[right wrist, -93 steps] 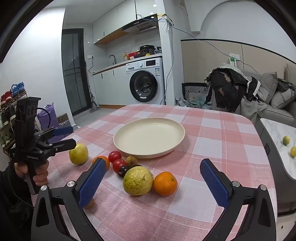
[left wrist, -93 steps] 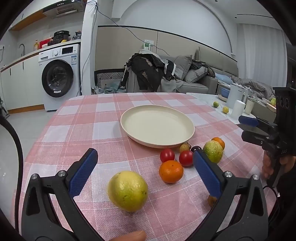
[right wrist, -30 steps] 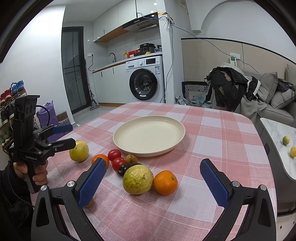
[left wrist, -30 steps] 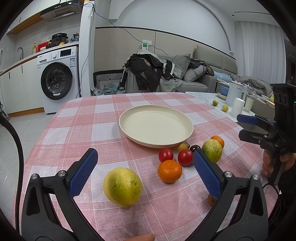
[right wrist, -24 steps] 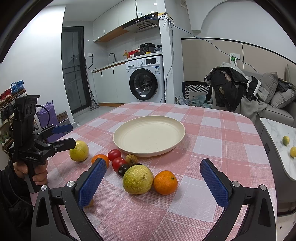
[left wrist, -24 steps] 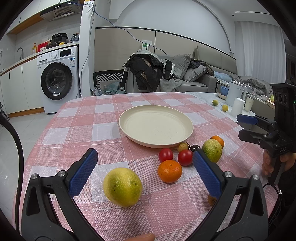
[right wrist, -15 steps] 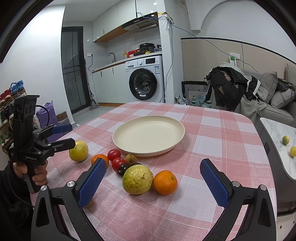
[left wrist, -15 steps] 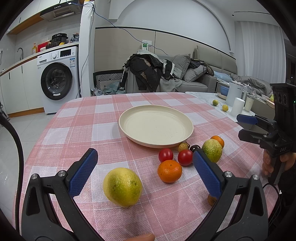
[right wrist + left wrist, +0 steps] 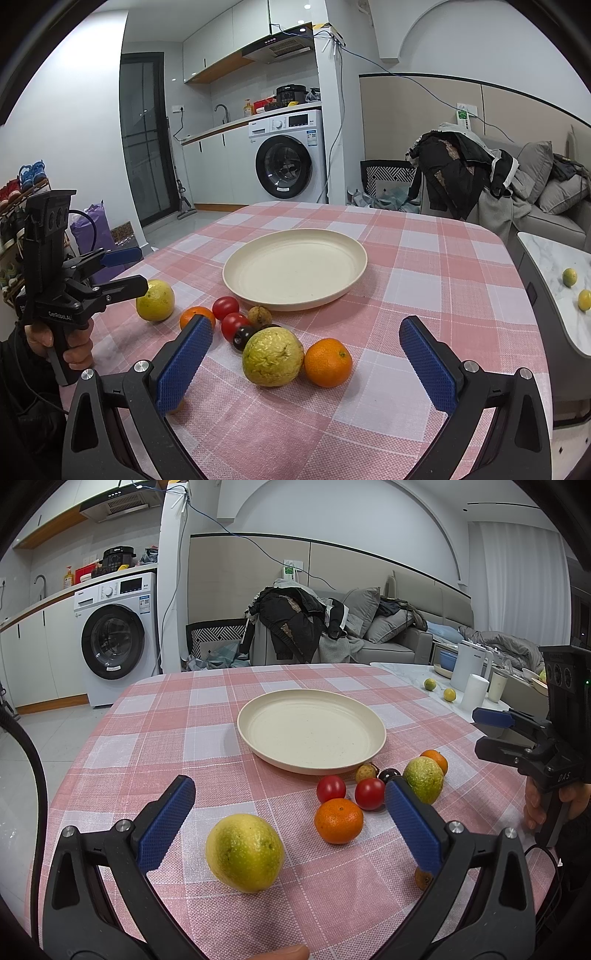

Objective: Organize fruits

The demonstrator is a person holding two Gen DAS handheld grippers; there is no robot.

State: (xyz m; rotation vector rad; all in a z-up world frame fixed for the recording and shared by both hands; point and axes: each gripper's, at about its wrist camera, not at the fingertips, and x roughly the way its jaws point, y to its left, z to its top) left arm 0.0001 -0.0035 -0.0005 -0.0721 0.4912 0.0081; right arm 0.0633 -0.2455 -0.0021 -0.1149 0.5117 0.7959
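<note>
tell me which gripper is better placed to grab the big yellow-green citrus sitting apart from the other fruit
Left, probably. The left gripper is open with the citrus lying between its fingers. From the right gripper, that fruit sits far off to the side, beyond the fruit cluster.

A cream plate (image 9: 312, 734) sits empty at the centre of the left wrist frame. Below it, lower centre, lies a big yellow-green lemon (image 9: 244, 852); right of that an orange (image 9: 338, 820), two red tomatoes (image 9: 331, 788), a brownish small fruit (image 9: 365, 771), a dark plum (image 9: 388, 774), a green citrus (image 9: 423, 779) and a second orange (image 9: 436, 760).
</note>
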